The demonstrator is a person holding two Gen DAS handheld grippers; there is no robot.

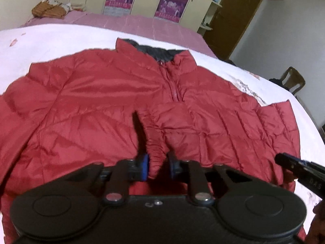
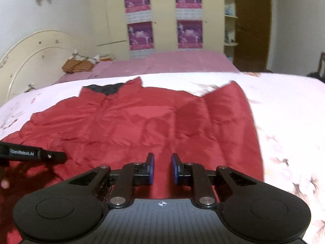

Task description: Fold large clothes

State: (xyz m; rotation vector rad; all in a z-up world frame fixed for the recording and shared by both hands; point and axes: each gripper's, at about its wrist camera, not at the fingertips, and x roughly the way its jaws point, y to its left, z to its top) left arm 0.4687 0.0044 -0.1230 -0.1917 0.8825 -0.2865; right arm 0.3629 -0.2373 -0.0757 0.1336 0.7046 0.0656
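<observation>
A red puffer jacket (image 1: pixel 101 101) lies front-up on a white sheet, its dark-lined collar (image 1: pixel 154 50) at the far side. My left gripper (image 1: pixel 158 166) is shut on the elastic cuff of a sleeve (image 1: pixel 154 148) that lies folded across the jacket's front. The jacket also shows in the right wrist view (image 2: pixel 142 126), with its other sleeve (image 2: pixel 223 118) folded over toward the collar side. My right gripper (image 2: pixel 162 168) hovers over the jacket's lower part, its jaws apart and empty. The right gripper shows in the left wrist view (image 1: pixel 284 158); the left one shows in the right wrist view (image 2: pixel 56 155).
The white sheet (image 1: pixel 61 38) covers a bed with a pink sheet (image 1: pixel 132 22) behind. A brown basket (image 2: pixel 78 65) sits by the cream headboard (image 2: pixel 30 52). A wardrobe with purple posters (image 2: pixel 140 34) stands at the back, a brown door (image 2: pixel 251 24) and a chair (image 1: pixel 292 79) to the right.
</observation>
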